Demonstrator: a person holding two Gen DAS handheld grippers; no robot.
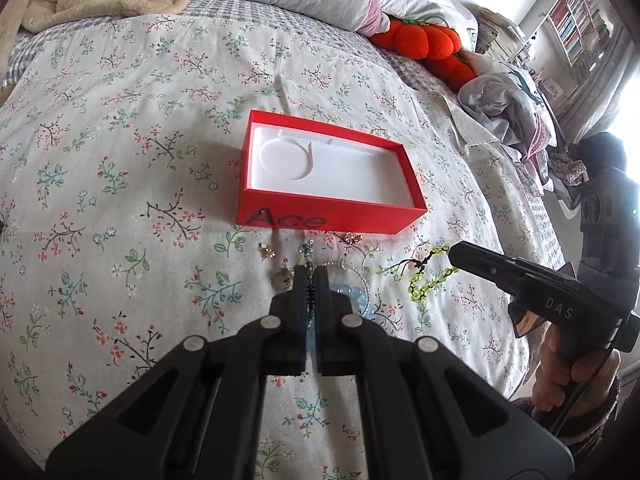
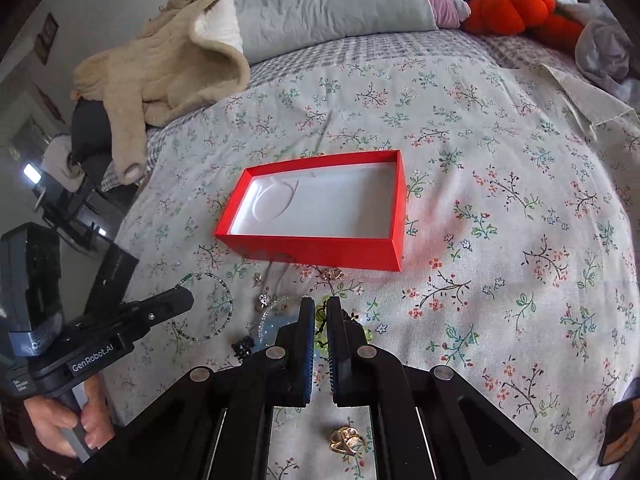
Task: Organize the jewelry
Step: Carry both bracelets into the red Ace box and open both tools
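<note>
On the floral bedspread (image 1: 120, 140), a red box (image 1: 332, 216) sits open with its white tray bare, jewelry scattered just near of it. The left hand-held gripper (image 1: 311, 276) is clamped on a green beaded strand (image 1: 306, 258); the right hand-held gripper (image 2: 321, 308) pinches a yellow-green bead bracelet (image 2: 320, 314). A gold ring (image 2: 346, 442) lies nearer.

On the bed's floral-printed cotton sheet (image 1: 120, 128) lies an open red rectangular cardboard box (image 1: 332, 216) with a white moulded insert. The left gripper (image 1: 311, 276) has its jaws pinched on a dark green beaded strand (image 1: 307, 258). Beside it lie a pale blue bead bracelet (image 1: 354, 296) and a yellow-green beaded bracelet (image 1: 430, 276), whose end the right gripper (image 1: 454, 254) pinches.
</note>
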